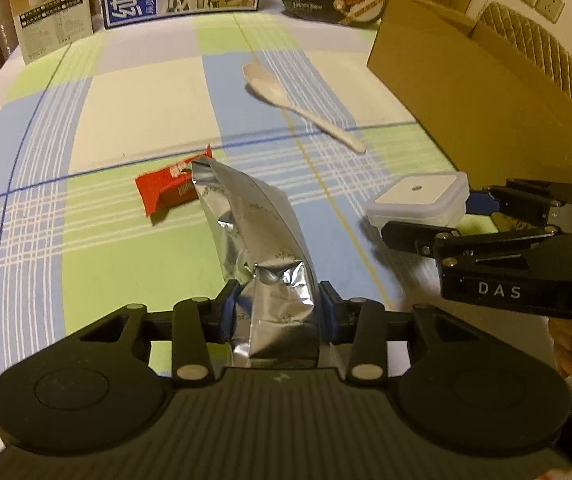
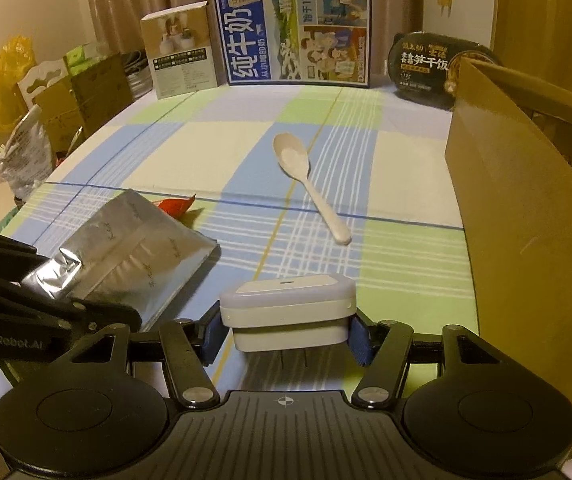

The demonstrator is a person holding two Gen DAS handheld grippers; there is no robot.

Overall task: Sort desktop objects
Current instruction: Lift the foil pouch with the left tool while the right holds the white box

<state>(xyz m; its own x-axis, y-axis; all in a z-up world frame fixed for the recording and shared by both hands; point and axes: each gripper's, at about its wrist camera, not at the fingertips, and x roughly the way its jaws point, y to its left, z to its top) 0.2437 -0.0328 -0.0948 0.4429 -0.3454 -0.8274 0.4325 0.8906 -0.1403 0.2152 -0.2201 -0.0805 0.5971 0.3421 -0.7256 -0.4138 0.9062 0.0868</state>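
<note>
Nearest me, my left gripper (image 1: 276, 312) pinches the crumpled end of a silver foil pouch (image 1: 252, 224); the pouch's long axis runs away from me, its far end above a red snack wrapper (image 1: 166, 190) lying on the checked blue, green and cream tablecloth (image 1: 126, 112). To its right, my right gripper (image 2: 286, 334) clamps a small white square plug-in night light (image 2: 288, 308) by its sides, prongs pointing down, just above the cloth. A tall brown cardboard box (image 2: 526, 220) walls off the right side, close beside that gripper. Farther out, a cream plastic spoon (image 2: 310, 184) lies diagonally, bowl away from me, with open cloth around it. Along the far edge stand a beige product carton (image 2: 180, 54), a blue milk carton (image 2: 292, 32) and a black oval meal tub (image 2: 430, 68).
</note>
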